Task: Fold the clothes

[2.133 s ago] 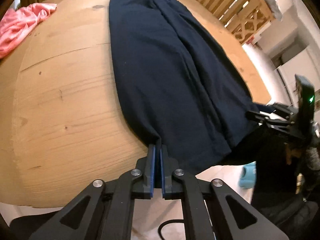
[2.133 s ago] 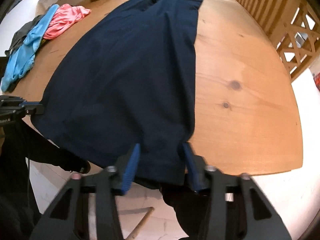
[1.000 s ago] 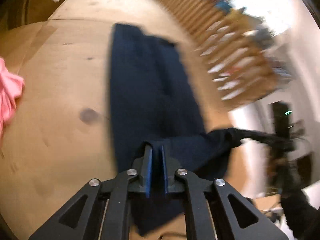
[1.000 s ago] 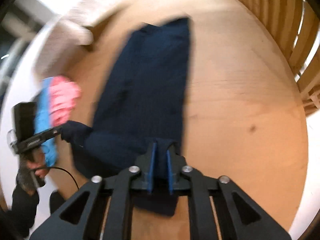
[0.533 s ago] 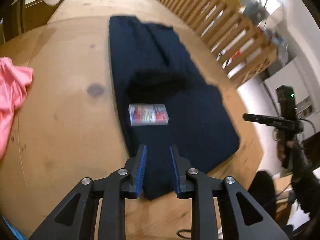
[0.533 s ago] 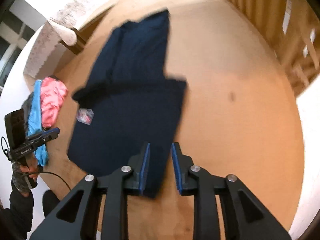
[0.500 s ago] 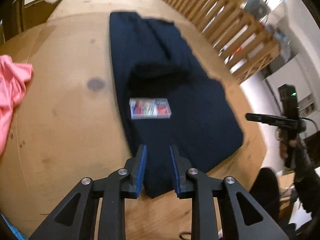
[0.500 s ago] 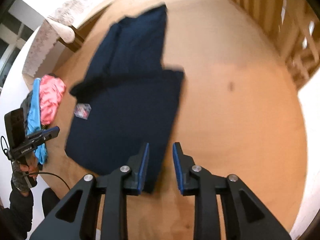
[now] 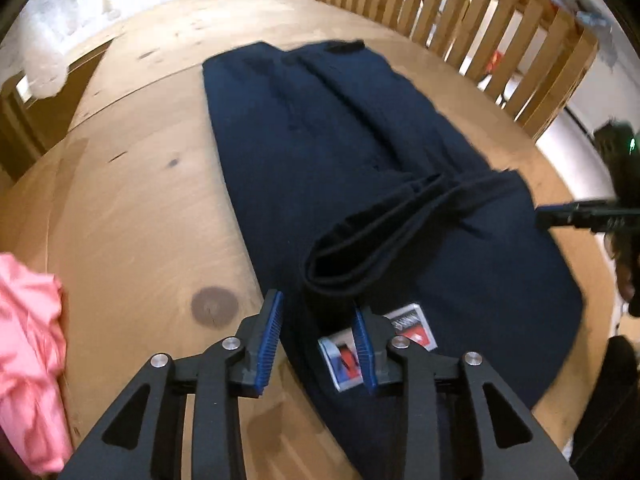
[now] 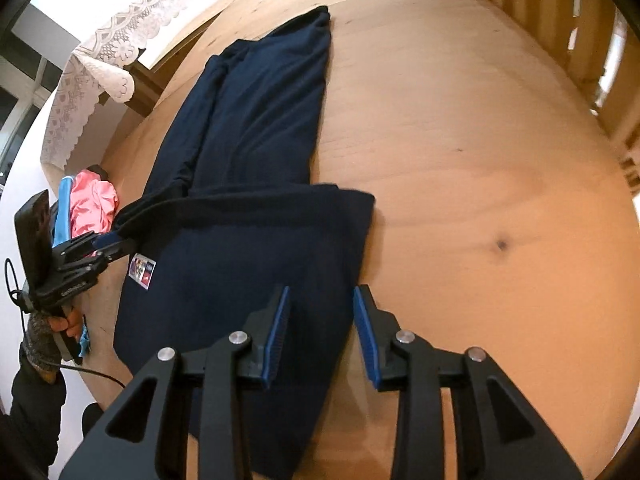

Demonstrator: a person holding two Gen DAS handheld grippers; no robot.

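Dark navy trousers [image 9: 320, 140] [image 10: 248, 240] lie lengthwise on the wooden table [image 9: 140, 200], with the near half folded over onto the far half. A white and red label [image 9: 412, 326] [image 10: 142, 270] shows on the folded layer. My left gripper [image 9: 317, 312] [image 10: 100, 248] hovers at the left end of the fold; its jaws are opening, and the rolled hem lies below them, unpressed. My right gripper [image 10: 320, 296] [image 9: 560, 216] hangs over the right edge of the folded layer, its jaws also opening with cloth beneath and nothing gripped.
A pink garment [image 9: 28, 340] [image 10: 94, 200] and a light blue one [image 10: 64, 208] lie at the table's left edge. A wooden railing [image 9: 480, 20] runs along the far right side. A lace cloth [image 10: 104, 52] hangs beyond the far corner. A gloved hand [image 10: 44, 332] holds the left gripper.
Both grippers carried the trouser hems over onto the far half, then let go. Their jaws have spread, and both have sunk closer to the folded cloth.
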